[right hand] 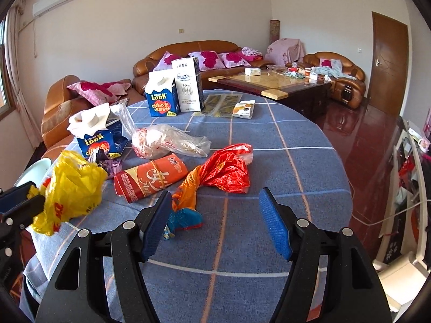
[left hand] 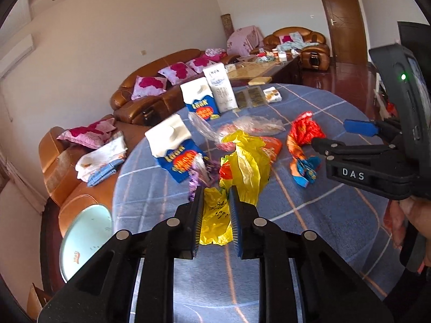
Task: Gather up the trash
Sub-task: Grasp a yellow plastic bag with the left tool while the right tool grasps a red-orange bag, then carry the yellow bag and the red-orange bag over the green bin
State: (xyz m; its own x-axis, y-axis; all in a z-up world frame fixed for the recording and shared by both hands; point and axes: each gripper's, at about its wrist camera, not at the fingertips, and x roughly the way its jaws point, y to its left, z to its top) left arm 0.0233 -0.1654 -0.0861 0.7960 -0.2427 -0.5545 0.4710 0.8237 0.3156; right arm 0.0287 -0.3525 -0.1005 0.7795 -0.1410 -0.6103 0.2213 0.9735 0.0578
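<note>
Nearest: left gripper (left hand: pixel 215 197), fingers narrowed and clamped on one crumpled yellow plastic bag (left hand: pixel 243 161), lifted over the table's near edge. Right gripper (right hand: pixel 215 210) spread wide, holding nothing, left pad just beside one twisted red-orange bag (right hand: pixel 215 175). Farther out: two blue LOOK cartons (right hand: pixel 161 95), one tall white milk carton (right hand: pixel 188 84), one clear bag (right hand: pixel 169 141), one orange wrapper (right hand: pixel 149 179). All on blue checked tablecloth (right hand: pixel 269 167); brown leather sofa (right hand: pixel 194 51) beyond.
</note>
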